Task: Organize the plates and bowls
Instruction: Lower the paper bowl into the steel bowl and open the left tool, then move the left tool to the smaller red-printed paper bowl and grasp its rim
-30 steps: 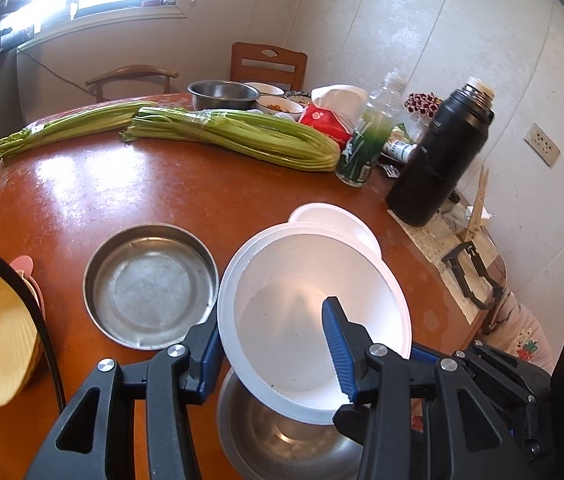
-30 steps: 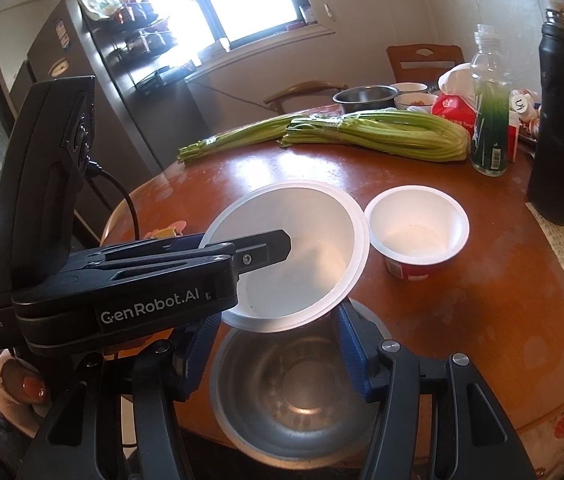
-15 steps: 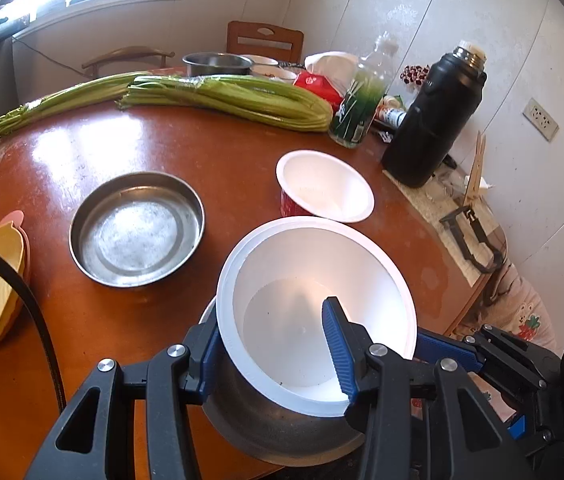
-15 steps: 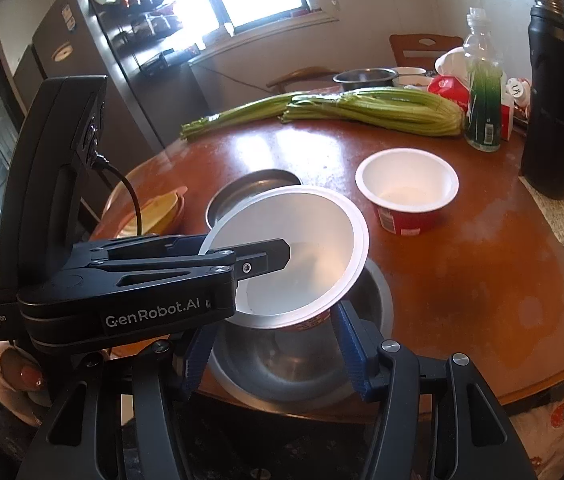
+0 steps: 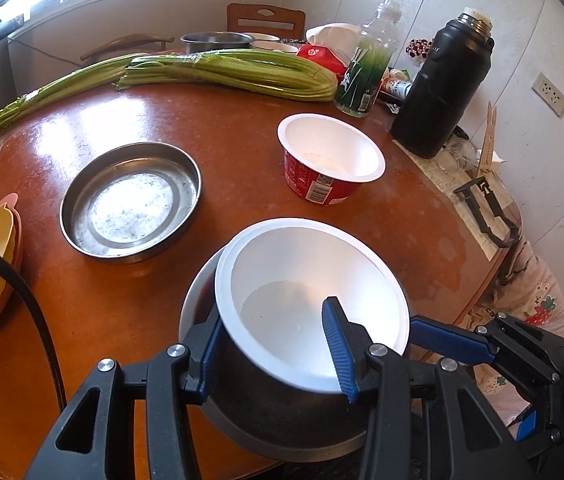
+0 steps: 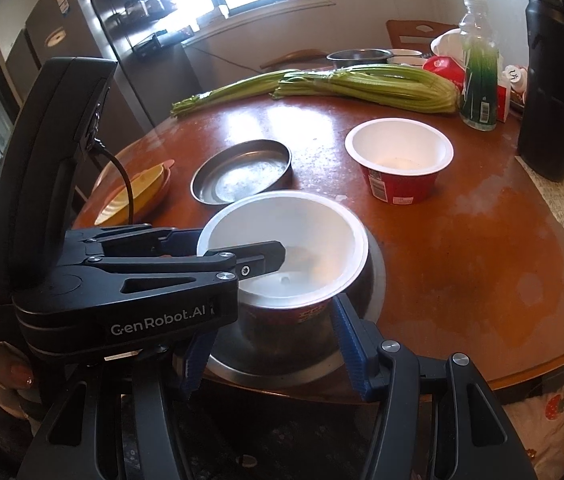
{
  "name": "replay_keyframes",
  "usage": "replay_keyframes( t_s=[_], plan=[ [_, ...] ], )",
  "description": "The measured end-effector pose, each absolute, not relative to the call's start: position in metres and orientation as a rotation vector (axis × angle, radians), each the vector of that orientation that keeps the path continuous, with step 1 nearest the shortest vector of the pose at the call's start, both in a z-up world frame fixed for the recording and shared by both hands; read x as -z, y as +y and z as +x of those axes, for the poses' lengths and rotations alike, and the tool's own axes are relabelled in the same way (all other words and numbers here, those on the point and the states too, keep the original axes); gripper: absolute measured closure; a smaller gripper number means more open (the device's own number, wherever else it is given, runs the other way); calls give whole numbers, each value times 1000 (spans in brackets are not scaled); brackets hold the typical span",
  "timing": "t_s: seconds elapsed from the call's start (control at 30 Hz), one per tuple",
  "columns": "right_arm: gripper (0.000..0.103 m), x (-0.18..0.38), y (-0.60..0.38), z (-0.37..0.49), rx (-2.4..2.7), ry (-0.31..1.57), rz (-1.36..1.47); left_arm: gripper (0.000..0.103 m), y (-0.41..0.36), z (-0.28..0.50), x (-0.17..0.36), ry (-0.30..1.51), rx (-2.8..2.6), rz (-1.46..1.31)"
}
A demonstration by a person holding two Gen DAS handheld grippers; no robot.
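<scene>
Left gripper (image 5: pixel 278 344): clamped on the white paper bowl's (image 5: pixel 313 276) near rim.
Right gripper (image 6: pixel 274 344): clamped on the steel bowl (image 6: pixel 365 276).
Paper bowl: tilted inside the steel bowl, at the round brown table's (image 5: pixel 242 128) near edge.

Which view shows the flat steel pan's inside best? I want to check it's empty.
The left wrist view: the flat steel pan lies open, its whole bare floor visible. The right wrist view shows it farther off and flatter, near edge cut by the white paper bowl.
</scene>
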State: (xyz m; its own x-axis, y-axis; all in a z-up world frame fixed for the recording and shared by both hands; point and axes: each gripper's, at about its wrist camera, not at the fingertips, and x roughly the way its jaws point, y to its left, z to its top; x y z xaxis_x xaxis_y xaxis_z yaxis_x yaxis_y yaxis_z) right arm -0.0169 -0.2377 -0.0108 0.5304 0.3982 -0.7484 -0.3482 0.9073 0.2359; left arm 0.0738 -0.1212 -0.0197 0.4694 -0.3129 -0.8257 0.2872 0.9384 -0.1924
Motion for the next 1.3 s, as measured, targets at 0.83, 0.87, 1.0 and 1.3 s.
replay_keyframes(
  t_s=[0.83,0.87,1.0,1.3],
  plan=[
    [43,4,-252,-12,-405,895,42,57,-104,70,8,979,354,-63],
    [43,3,-252,-12,-406,893,40,57,-103,70,6,976,354,-65],
    [43,0,-253,-12,-397,883,37,56,-103,69,3,965,352,-74],
    [44,-6,-261,-5,-359,855,50,52,-97,71,-7,936,329,-86]
  ],
)
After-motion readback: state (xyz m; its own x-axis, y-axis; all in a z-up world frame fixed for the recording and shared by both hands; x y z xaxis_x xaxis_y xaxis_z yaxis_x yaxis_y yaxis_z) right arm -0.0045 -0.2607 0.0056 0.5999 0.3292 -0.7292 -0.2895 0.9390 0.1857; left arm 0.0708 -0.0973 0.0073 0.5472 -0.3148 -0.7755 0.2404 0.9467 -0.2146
